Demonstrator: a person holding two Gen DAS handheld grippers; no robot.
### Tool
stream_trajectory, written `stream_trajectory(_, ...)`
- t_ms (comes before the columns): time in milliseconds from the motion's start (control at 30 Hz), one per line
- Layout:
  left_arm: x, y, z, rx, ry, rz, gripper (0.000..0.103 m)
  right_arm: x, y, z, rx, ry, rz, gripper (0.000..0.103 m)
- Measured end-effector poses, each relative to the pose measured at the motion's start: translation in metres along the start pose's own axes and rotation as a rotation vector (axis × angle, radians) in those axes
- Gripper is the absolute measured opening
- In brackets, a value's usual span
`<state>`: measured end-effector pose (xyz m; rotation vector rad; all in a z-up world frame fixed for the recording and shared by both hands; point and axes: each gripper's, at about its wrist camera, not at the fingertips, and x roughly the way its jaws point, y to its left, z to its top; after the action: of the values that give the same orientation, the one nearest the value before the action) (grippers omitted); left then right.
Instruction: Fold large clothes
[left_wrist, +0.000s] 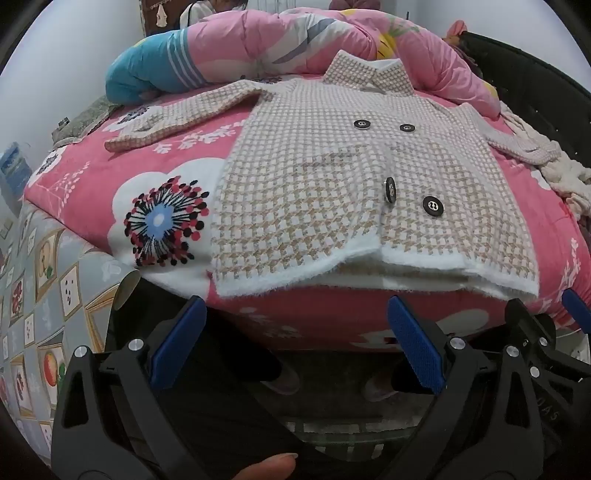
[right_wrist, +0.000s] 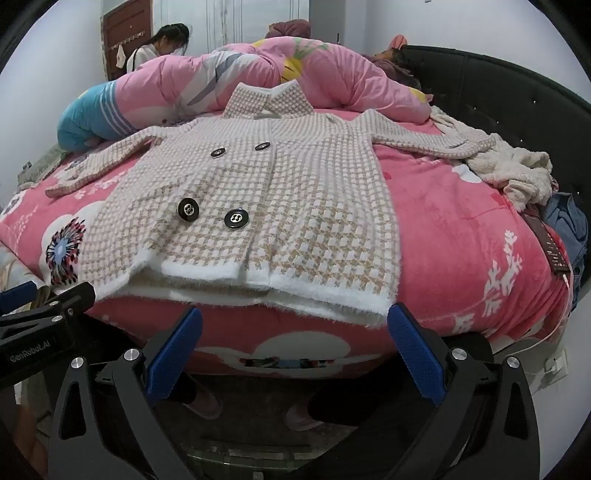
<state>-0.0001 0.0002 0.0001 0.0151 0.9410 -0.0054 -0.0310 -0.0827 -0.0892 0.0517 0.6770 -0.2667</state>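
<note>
Your left gripper (left_wrist: 295, 339) hangs just off the near edge of the bed (left_wrist: 295, 321), jaws spread wide, nothing between the blue pads (left_wrist: 415, 350). Your right gripper (right_wrist: 293, 349) is in the same state — jaws fully apart, empty, pointing down toward the bed's edge.

The houndstooth coat (right_wrist: 266, 206) lies flat on the pink floral blanket (right_wrist: 461, 236), front side up, collar (right_wrist: 269, 101) toward the far end and the white fuzzy hem (right_wrist: 280, 288) nearest you, just beyond both grippers and not touching them. Both sleeves are stretched out sideways: the left sleeve (left_wrist: 177, 118) runs toward the blue-and-pink quilt (left_wrist: 229, 48), the right sleeve (right_wrist: 432, 142) ends against a heap of cream fleece clothing (right_wrist: 513, 170). Four black buttons (right_wrist: 235, 218) show on the front; in the left wrist view the front placket is slightly lifted, with one button (left_wrist: 390, 189) standing edge-on.

A black padded headboard (right_wrist: 498, 88) curves along the right side. A thumb (left_wrist: 266, 469) shows at the bottom of the left wrist view. Another person (right_wrist: 159, 48) stands behind the bed, partly hidden by the quilt.
</note>
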Motion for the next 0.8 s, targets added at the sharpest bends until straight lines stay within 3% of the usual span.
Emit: stream_trajectory(800,-0.0022,0.0029,0.0024,0.003,-0.008,0.005,0.095,-0.0043,-0.0006,0.0015,-0.001,-0.003,0.002,0.098)
